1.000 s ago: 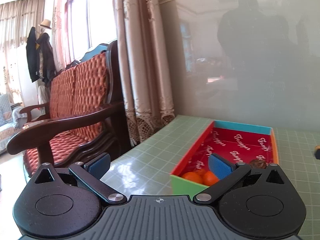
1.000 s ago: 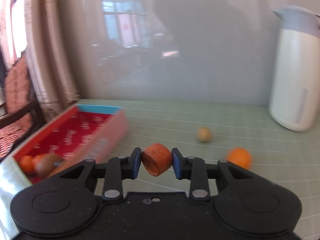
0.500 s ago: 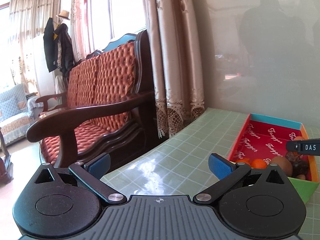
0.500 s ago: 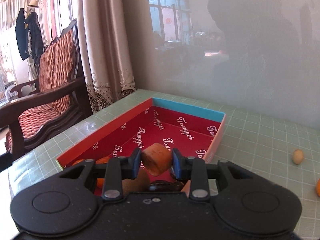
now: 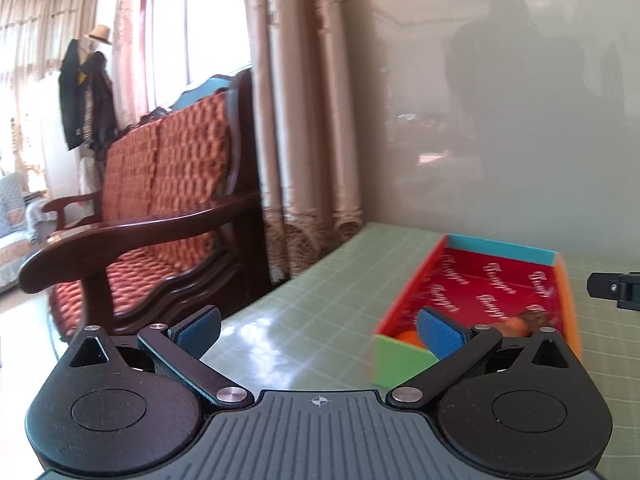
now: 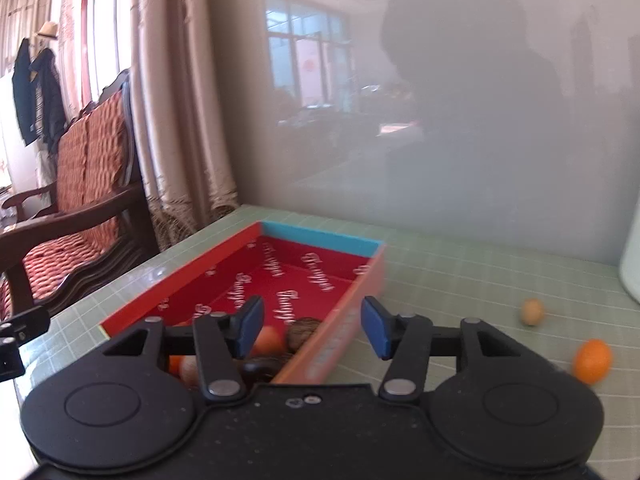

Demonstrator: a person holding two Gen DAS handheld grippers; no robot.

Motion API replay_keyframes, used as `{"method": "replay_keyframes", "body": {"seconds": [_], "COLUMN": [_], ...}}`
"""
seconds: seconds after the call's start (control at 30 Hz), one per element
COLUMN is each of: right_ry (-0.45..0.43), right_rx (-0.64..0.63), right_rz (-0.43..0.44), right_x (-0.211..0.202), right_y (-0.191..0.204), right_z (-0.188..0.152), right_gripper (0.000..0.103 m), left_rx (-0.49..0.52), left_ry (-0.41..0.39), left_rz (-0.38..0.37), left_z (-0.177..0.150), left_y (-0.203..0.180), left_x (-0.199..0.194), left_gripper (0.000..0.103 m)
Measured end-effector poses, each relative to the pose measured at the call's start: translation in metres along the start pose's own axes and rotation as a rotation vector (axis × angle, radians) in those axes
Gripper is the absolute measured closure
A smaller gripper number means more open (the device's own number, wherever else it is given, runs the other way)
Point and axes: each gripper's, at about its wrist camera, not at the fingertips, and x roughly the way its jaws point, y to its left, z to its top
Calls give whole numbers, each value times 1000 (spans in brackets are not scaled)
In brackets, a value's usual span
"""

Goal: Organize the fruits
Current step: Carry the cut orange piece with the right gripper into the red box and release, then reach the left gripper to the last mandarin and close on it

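Note:
A long red-lined box (image 6: 280, 276) lies on the green table, also in the left wrist view (image 5: 492, 284). Several fruits lie at its near end: orange ones (image 6: 267, 340) and a brown wrinkled one (image 6: 304, 330). My right gripper (image 6: 312, 326) is open and empty, just above the box's near right wall. An orange (image 6: 592, 361) and a small tan fruit (image 6: 532, 312) lie on the table to the right. My left gripper (image 5: 320, 330) is open and empty, left of the box's near end.
A wooden armchair with red cushions (image 5: 160, 208) stands off the table's left edge, beside curtains (image 5: 304, 120). A glossy grey wall (image 6: 440, 120) backs the table. A white jug's edge (image 6: 632, 264) shows at far right.
My right gripper has opened and let go of the orange-brown fruit, which now lies in the box. The left gripper has swung back toward the box.

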Motion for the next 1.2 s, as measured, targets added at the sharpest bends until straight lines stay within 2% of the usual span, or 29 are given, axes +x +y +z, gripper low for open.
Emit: {"method": "replay_keyframes", "body": {"seconds": [0.1, 0.23, 0.27, 0.57, 0.77, 1.03, 1.2], "right_ry": [-18, -55, -62, -121, -135, -211, -242], "right_rx": [17, 58, 67, 141, 202, 259, 311], "right_rz": [-62, -178, -207, -477, -608, -794, -821], "right_x": [-18, -45, -51, -109, -144, -196, -213], "right_y": [-27, -71, -80, -162, -210, -250, -267], "right_z": [-1, -8, -11, -31, -50, -71, -78], "right_gripper": [46, 30, 29, 12, 9, 4, 3], "left_rx": [46, 120, 134, 192, 238, 355, 386], "left_ry": [-25, -61, -64, -48, -56, -75, -42], "left_rz": [-60, -126, -146, -295, -386, -488, -545], "left_z": [0, -3, -4, -8, -12, -17, -19], "left_y": [-30, -70, -81, -157, -207, -287, -333], "left_x": [-8, -20, -22, -36, -46, -63, -62], "left_gripper": [0, 0, 0, 0, 0, 0, 0]}}
